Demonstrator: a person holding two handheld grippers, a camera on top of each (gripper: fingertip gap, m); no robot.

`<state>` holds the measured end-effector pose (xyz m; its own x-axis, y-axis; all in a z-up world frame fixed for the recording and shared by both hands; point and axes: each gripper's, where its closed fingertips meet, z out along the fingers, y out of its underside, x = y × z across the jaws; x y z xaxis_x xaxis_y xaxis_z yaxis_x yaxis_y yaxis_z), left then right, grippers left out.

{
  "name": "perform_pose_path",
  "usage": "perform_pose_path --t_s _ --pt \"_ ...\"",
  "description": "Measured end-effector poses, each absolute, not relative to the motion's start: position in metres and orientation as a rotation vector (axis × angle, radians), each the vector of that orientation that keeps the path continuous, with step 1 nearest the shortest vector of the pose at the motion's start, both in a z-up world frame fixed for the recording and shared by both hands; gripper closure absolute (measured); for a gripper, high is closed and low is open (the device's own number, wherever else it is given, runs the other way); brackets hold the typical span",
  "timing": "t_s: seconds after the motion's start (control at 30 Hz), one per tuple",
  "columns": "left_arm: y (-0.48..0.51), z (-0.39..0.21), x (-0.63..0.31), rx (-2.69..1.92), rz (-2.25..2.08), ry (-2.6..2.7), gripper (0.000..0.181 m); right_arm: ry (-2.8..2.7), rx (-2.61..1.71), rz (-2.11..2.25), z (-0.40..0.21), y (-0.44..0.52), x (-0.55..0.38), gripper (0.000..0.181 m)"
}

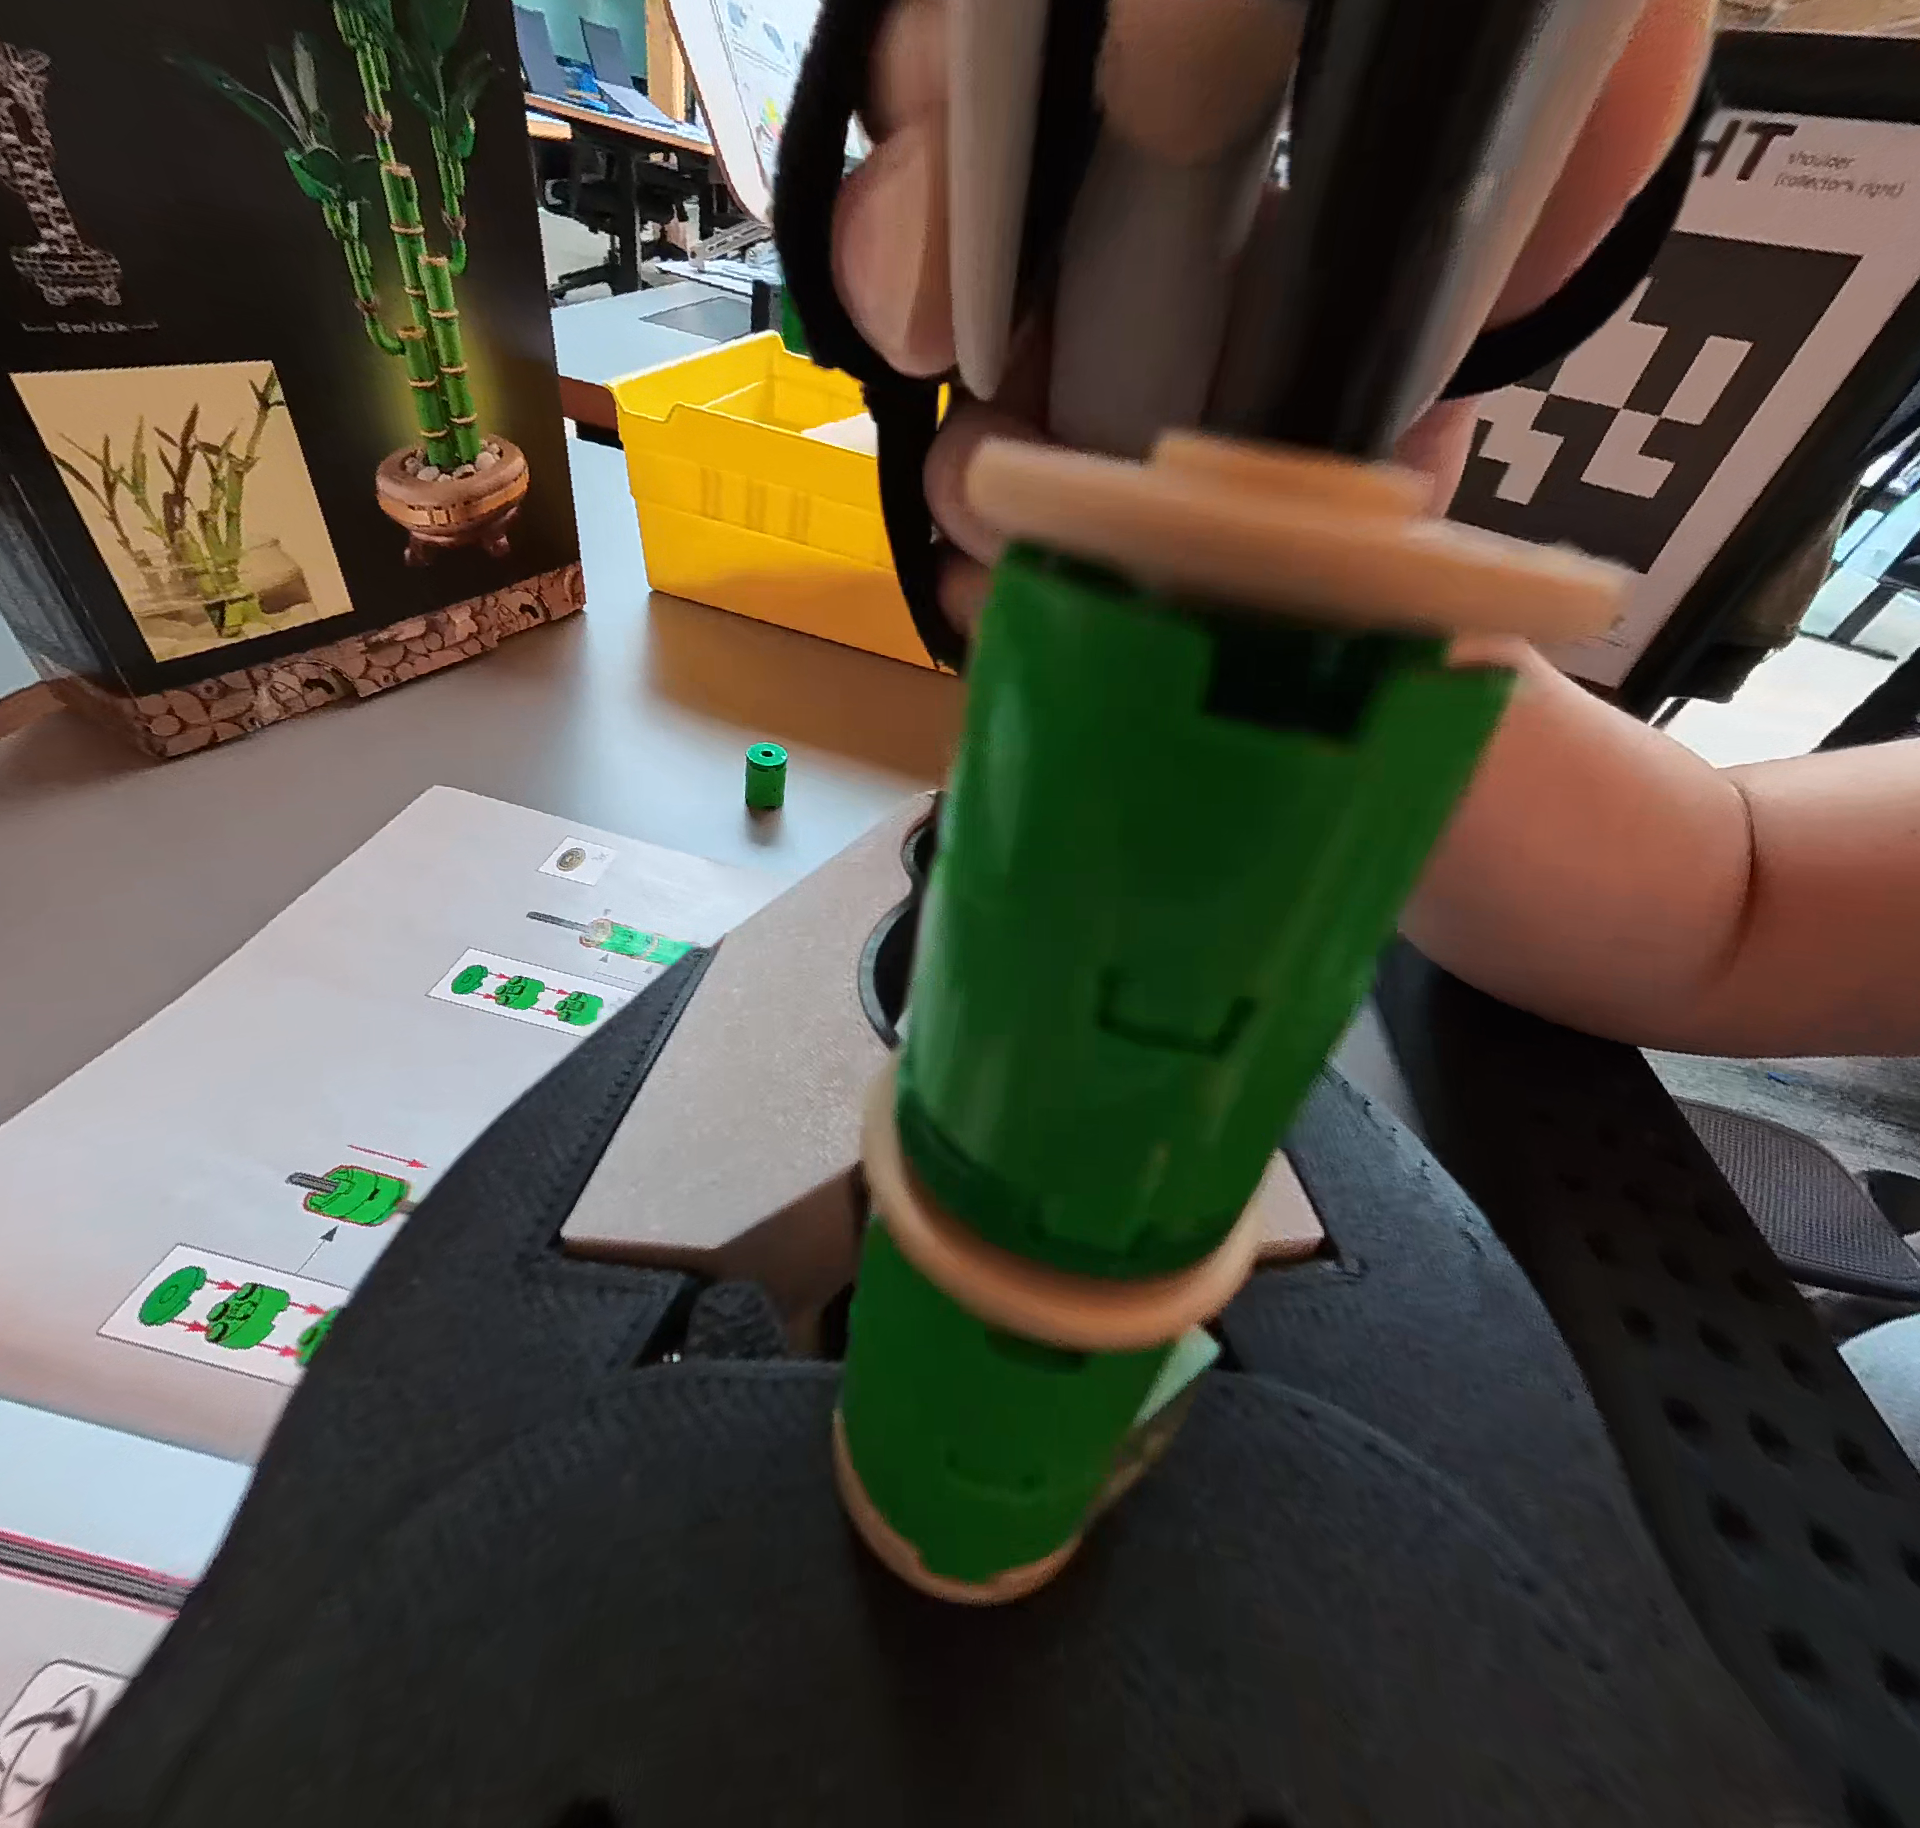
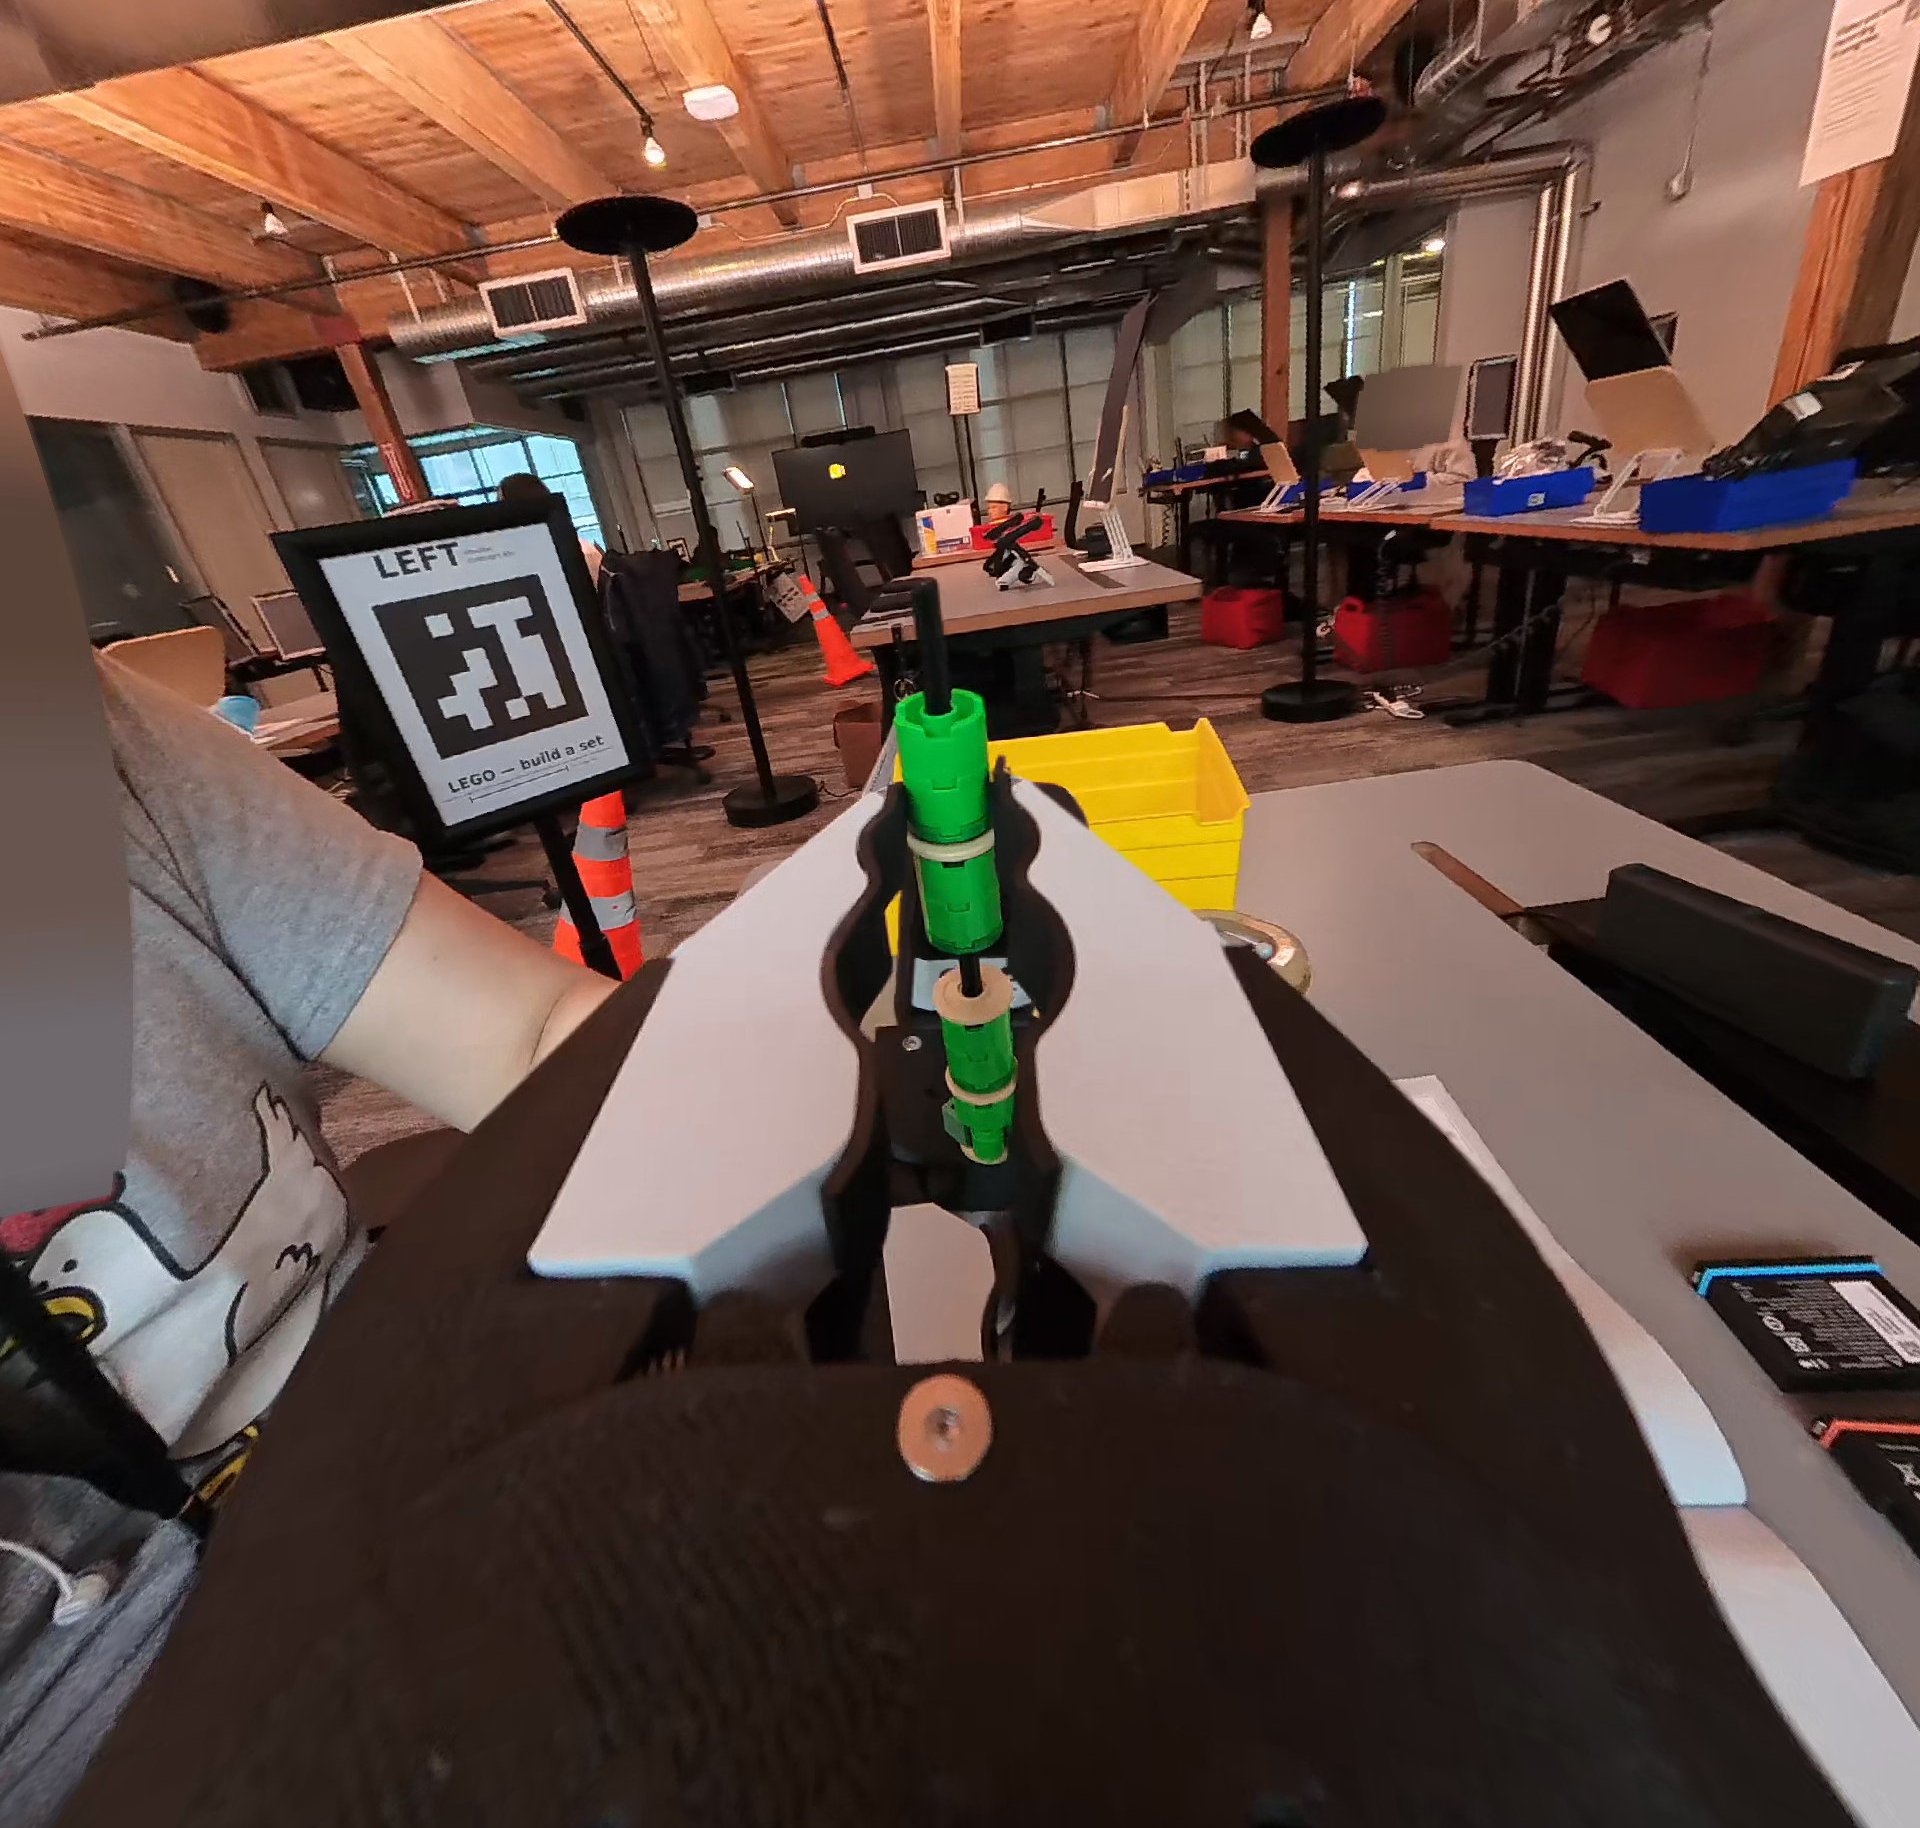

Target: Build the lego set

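Note:
A green bamboo stalk [image 1: 1132, 905] of stacked round bricks with tan rings sits on a black axle [image 2: 928, 635]. My left gripper [image 1: 1039, 1103] is shut on its lower part, and the stalk runs up and away between the black fingers [image 1: 520, 1415]. My right gripper [image 2: 951, 822] is shut on the upper green section [image 2: 948, 802], with the axle sticking out above. The right gripper also shows in the left wrist view [image 1: 1122, 355], held by a hand. A lower ringed section [image 2: 977, 1082] sits apart along the axle. A loose small green cylinder [image 1: 766, 773] stands on the table.
An open instruction booklet [image 1: 312, 1051] lies at the left, with the set's box [image 1: 281, 324] behind it. A yellow bin [image 1: 748, 490] stands at the back, also seen in the right wrist view [image 2: 1143, 791]. A tape roll [image 2: 1262, 937] and black devices [image 2: 1808, 1321] lie at the right. A person's arm [image 1: 1662, 895] is close. There is about 15 centimetres between the tips of the two grippers.

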<state>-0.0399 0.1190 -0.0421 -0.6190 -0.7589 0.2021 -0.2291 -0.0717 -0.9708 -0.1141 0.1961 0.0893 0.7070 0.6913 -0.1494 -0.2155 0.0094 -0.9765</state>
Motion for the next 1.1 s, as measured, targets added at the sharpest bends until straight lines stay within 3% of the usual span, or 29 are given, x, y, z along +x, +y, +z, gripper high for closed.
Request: perform_pose_path --t_s 0.73,0.9,1.1 --pt "0.114 -0.046 -0.043 -1.029 -1.768 1.854 0.181 -0.354 -1.455 0.723 0.096 0.192 -0.100 0.166" --pt "0.117 -0.048 -0.041 -1.016 -1.752 1.851 0.167 -0.323 -1.469 0.707 0.097 0.190 -0.090 0.166" --pt "0.118 -0.045 -0.042 -1.007 -1.757 1.839 0.166 -0.288 -1.426 0.756 0.103 0.186 -0.082 0.166"
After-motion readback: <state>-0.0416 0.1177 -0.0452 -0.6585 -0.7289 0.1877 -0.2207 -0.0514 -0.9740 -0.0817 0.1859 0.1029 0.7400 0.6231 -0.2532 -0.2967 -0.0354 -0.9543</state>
